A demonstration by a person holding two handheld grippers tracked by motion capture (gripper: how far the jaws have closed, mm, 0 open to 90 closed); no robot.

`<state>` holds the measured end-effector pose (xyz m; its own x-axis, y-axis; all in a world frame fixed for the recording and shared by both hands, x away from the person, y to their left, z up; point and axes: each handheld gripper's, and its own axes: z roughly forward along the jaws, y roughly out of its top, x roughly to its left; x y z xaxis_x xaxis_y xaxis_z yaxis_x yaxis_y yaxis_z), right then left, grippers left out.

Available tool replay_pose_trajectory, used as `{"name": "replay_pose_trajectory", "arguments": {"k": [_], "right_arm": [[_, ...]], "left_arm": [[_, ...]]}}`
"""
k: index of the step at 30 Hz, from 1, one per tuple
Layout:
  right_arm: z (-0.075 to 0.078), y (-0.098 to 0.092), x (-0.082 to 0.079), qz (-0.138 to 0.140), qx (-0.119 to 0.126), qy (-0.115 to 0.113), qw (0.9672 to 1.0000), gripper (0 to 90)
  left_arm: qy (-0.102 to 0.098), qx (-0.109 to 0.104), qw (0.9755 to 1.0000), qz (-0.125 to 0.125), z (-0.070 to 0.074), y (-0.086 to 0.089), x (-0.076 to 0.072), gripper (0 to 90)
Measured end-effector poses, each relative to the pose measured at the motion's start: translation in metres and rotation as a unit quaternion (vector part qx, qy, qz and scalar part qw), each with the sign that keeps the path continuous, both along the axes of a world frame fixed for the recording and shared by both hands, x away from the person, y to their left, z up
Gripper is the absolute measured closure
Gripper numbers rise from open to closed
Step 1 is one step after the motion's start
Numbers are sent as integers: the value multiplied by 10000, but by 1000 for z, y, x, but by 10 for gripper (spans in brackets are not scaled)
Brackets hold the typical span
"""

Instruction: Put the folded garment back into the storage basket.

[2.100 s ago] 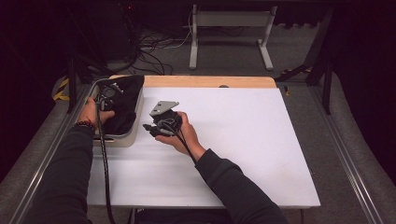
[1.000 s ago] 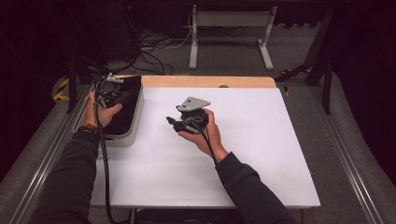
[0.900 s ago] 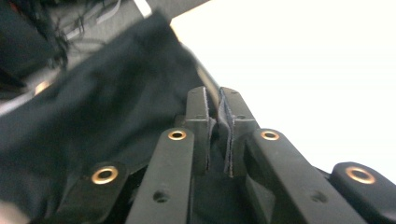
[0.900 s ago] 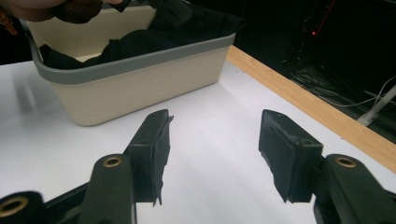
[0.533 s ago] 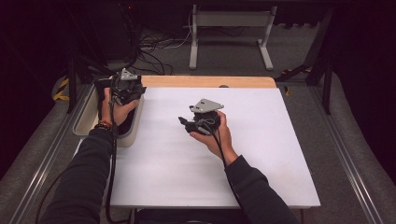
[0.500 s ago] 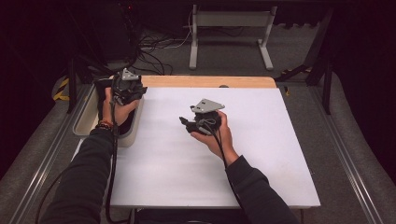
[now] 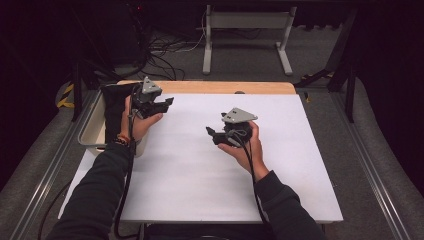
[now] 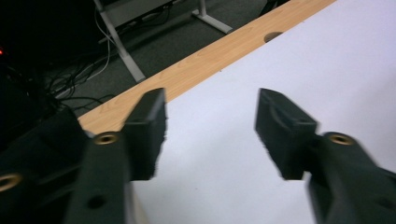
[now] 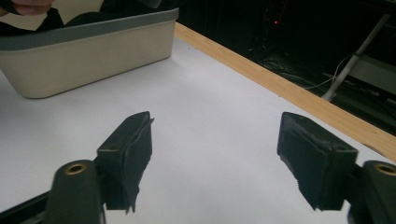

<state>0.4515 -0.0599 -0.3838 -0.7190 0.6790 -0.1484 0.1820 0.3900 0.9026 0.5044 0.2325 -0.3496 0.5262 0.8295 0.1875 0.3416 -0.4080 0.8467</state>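
2 grippers empty, dark cloth left in the bin

Mid-frame, the right gripper (image 7: 214, 136) stood spread, jaws just widening, empty; farther upper left, the nearer left gripper (image 7: 165, 104), likewise spread, pointed away from the cloth (image 7: 114, 107) in the bin (image 7: 89, 134).

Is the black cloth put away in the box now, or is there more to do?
Looks done: the black cloth lies in the box. In hand: nothing; the left tongs and right tongs have just been opening, with nothing between them. Left: part of the cloth hangs over the rim, maybe needing tucking.

Bin (image 7: 92, 131) contents hidden by dark cloth (image 7: 114, 107), hand (image 7: 142, 122)
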Motion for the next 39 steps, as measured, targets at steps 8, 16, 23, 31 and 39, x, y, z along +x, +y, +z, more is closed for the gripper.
{"name": "replay_pose_trajectory", "arguments": {"k": [8,16,23,31,39], "right_arm": [[-1,-12,-3,-117,-7,-57,9999,167],[-1,-17,-15,-77,36,-117,9999,143],[-5,-33,-22,-143,51,-201,9997,147],[-6,-49,-29,-140,76,-262,9995,146],[-6,-64,-37,-215,-29,-376,9991,145]], "left_arm": [[-185,110,9996,-189,3,-23,-15,171],[-301,68,9977,-611,-2,-42,-36,99],[-325,-53,9953,-909,-14,-50,-53,80],[-398,-159,9915,-1226,-27,-61,-66,73],[-464,-252,9847,-1658,-43,-71,-79,66]]}}
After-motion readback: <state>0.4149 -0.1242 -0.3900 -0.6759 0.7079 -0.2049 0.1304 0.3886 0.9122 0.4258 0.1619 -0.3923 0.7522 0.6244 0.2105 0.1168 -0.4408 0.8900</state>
